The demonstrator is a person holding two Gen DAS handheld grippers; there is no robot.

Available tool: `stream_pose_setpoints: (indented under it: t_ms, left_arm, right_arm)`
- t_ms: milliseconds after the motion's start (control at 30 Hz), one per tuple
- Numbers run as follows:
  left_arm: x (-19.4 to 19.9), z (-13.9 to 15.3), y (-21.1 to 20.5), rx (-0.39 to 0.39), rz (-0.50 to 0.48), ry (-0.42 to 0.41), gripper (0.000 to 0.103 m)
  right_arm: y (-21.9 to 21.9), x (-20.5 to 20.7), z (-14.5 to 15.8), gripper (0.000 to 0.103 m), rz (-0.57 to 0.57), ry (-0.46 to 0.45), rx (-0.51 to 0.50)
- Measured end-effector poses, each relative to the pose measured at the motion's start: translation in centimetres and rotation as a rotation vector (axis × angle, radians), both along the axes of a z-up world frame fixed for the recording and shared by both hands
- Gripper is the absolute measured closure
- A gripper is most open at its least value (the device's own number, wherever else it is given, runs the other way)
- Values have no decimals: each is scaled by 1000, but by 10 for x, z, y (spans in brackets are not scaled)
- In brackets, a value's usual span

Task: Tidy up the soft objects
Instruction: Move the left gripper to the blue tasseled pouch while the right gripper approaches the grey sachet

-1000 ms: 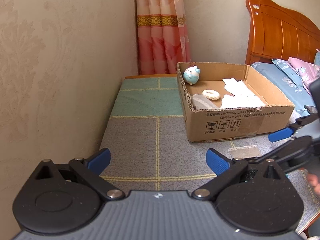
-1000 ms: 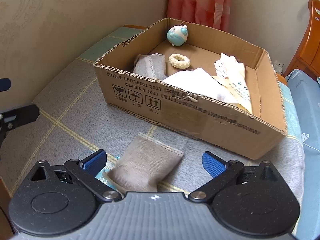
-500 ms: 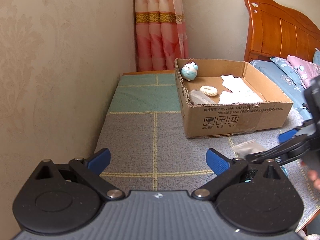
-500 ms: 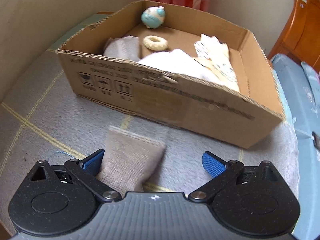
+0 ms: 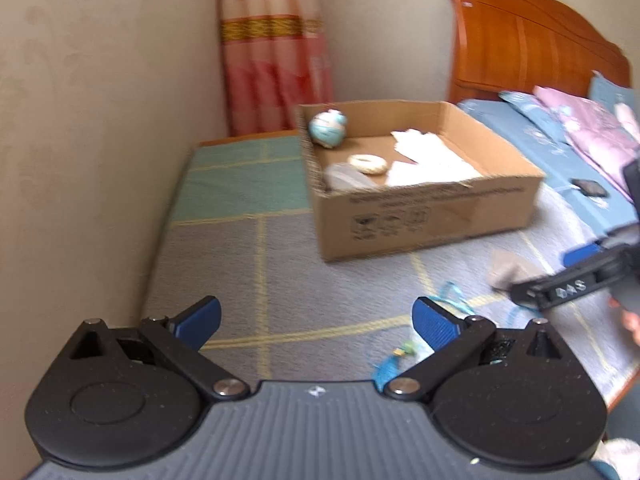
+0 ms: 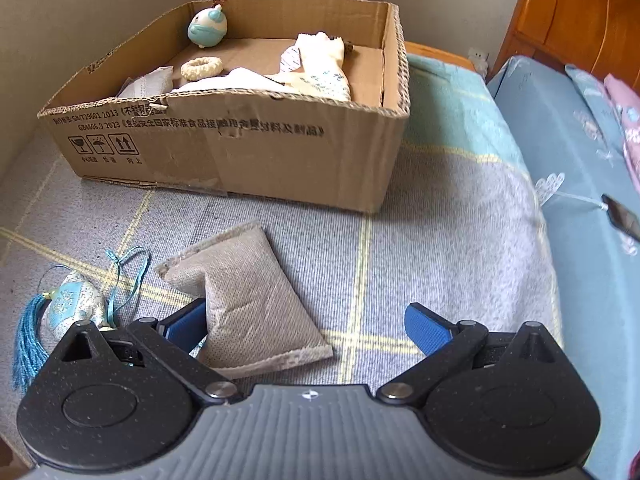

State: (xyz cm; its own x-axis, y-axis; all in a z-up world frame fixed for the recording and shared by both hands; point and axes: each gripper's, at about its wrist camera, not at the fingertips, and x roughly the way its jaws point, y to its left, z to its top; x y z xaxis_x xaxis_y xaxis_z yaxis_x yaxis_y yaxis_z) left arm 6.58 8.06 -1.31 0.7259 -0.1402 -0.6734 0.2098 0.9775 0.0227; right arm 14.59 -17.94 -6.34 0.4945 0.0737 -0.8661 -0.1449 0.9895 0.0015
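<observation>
Right gripper (image 6: pixel 306 320): jaws spread wide, low over the checked blanket (image 6: pixel 440 248), holding nothing; its left fingertip (image 6: pixel 188 320) lies against the near edge of a grey fabric pouch (image 6: pixel 244 300), which lies flat between the fingers. Blue tasselled sachet (image 6: pixel 74 308): on the blanket just left of the pouch, its cord looped beside it. Left gripper (image 5: pixel 316 322): jaws spread, empty, above bare blanket with the sachet's cord near its right fingertip. Cardboard box (image 6: pixel 248 152): open-topped, standing on the blanket beyond the pouch. Contents: a second grey pouch (image 6: pixel 150 84) at the near left, cream ring (image 6: pixel 201 67), round blue-and-white plush (image 6: pixel 208 29) against the back wall, white cloths (image 6: pixel 316 64) at the right. Beyond: bed with blue sheet (image 6: pixel 580 184), wooden headboard (image 5: pixel 532 48), pink curtain (image 5: pixel 276 56).
</observation>
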Motion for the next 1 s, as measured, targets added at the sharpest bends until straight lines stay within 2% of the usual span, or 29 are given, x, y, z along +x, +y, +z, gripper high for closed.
stream_pose_setpoints:
  t_ms: [100, 333, 467, 633, 800, 1000]
  left_arm:
    - [2, -9, -13, 3, -57, 44, 1]
    - [7, -32, -46, 62, -160, 130, 1]
    - [11, -44, -57, 85, -185, 163, 1]
    - [19, -55, -62, 90, -190, 193, 1]
    - [27, -57, -58, 61, -183, 197, 1]
    - [41, -57, -43, 61, -129, 184, 0]
  right_arm:
    - [0, -4, -2, 0, 17, -27, -1]
    - [2, -11, -3, 0, 66, -52, -1]
    - [4, -23, -1, 0, 96, -70, -2]
    - [1, -25, -2, 0, 113, -85, 2]
    - [1, -28, -1, 0, 115, -96, 5]
    - [0, -29, -2, 0, 117, -101, 7]
